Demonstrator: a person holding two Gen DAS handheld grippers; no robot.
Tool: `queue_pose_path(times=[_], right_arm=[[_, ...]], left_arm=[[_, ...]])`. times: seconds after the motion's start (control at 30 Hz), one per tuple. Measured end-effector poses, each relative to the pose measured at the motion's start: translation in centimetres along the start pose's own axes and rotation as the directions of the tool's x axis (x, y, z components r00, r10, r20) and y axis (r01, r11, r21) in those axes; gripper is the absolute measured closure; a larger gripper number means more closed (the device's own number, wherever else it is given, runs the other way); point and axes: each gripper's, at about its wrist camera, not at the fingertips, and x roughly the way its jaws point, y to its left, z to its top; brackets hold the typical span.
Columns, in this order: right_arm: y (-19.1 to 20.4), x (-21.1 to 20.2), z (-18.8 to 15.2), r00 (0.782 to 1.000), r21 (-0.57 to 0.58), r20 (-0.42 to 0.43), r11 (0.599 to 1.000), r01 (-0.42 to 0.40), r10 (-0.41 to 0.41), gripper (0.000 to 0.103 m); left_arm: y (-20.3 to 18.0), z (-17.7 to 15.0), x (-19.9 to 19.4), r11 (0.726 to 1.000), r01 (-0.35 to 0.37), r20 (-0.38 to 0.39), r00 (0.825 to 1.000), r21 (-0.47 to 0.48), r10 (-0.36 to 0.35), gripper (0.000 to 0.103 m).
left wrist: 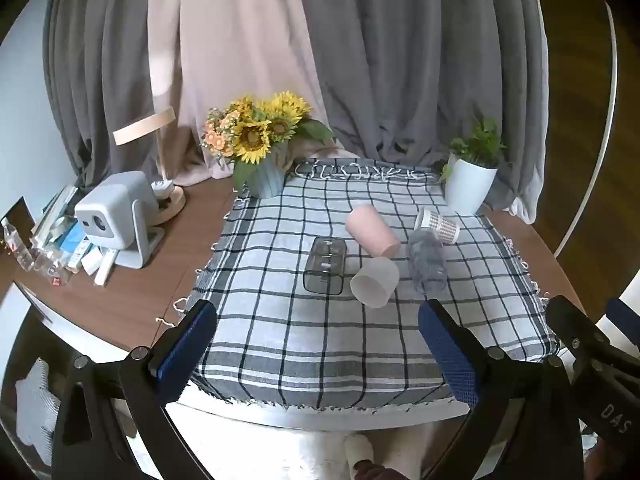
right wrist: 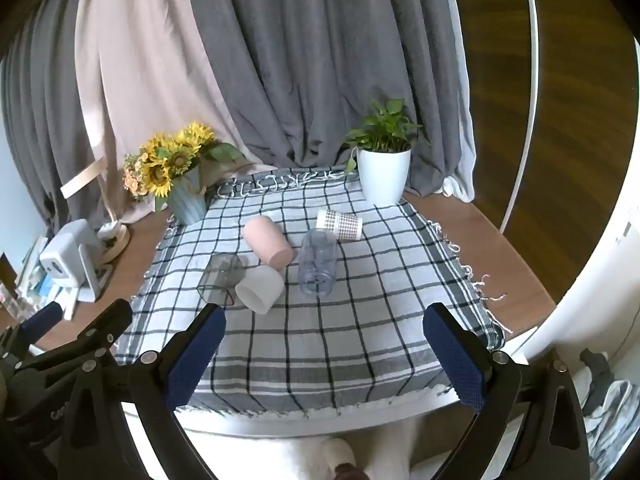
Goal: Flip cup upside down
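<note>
Cups, five in all, lie on their sides in a tight cluster on the grey-and-white checked cloth [right wrist: 320, 344]. The task names no specific one. Taking the frosted white plastic cup [right wrist: 260, 288] as the landmark:

- The smoky transparent square-sided cup [right wrist: 221, 280] lies just beside it, apparently touching, on the side toward the sunflower bouquet in its ribbed blue pot [right wrist: 176, 176].
- The pale pink cylindrical cup [right wrist: 268, 247] lies directly behind it, its mouth end touching or nearly touching the landmark.
- The clear bluish ribbed plastic cup [right wrist: 318, 266] lies near it on the opposite side, with a gap between them.
- The white paper cup with a brown dot pattern [right wrist: 340, 224] lies farthest behind, toward the white potted plant [right wrist: 383, 176].

Risks, as judged from this layout:

1. Crowding. A finger entering between the landmark cup and its neighbours is likely to push one of them, and a cylindrical cup on its side will roll.
2. Slip. The clear and smoky cups look smooth and thin-walled; too light a grip may lose them mid-rotation, and too firm a grip may deform them.
3. Cloth drag. A rim set down at an angle may snag the cloth and tip the cup.

Gripper relation: the right gripper [right wrist: 324, 356] holds its blue-padded fingers wide apart with nothing between them, at the near table edge, well short of the cluster. The landmark cup is ahead and slightly toward its left finger. The left gripper [left wrist: 316, 354] is likewise spread and empty, with the cluster ahead of it and the landmark cup [left wrist: 374, 282] slightly right of its centre line.
</note>
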Motion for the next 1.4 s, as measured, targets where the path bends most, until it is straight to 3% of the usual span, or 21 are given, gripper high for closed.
queue_pose_path(times=[1.4], right_arm=[[-0.22,-0.02,0.1,1.0,0.02,-0.003,1.0,-0.005,0.005,0.003]], left_arm=[[-0.21,0.47,-0.04,1.0,0.02,-0.008,1.0,0.002,-0.02,0.0]])
